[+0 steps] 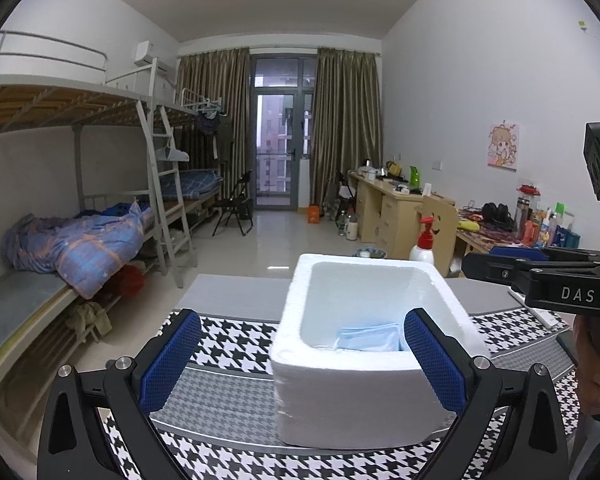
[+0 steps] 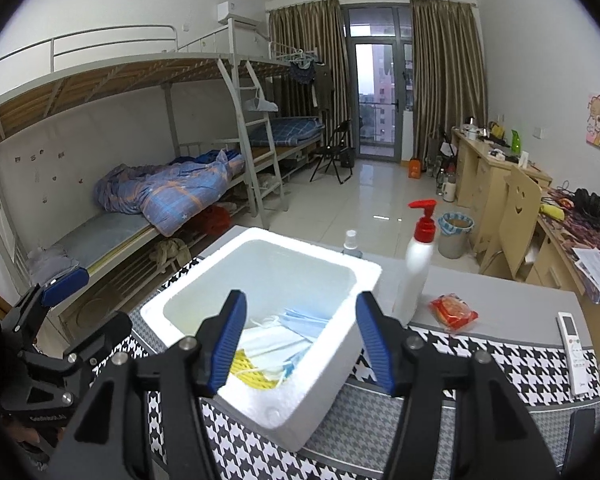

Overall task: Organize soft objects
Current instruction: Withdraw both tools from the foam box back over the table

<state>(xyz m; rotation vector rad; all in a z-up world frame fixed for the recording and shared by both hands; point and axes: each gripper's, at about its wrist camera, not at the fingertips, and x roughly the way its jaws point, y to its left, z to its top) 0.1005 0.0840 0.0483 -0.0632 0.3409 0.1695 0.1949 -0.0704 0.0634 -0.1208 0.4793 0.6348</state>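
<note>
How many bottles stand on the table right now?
2: a white plastic pump bottle with a red top right of the white foam box, and a small clear-capped bottle behind the box, mostly hidden.

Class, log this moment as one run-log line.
left gripper: open, empty | right gripper: open, empty | foam box: holds face masks | red packet: outside box

Blue and white face masks (image 2: 284,332) lie piled over something yellow inside the white foam box (image 2: 320,364).

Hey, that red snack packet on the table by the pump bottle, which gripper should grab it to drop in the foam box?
Probably the right gripper: open, empty, and the red packet lies on its side of the foam box, beside the pump bottle. The left gripper faces the box's other side.
</note>
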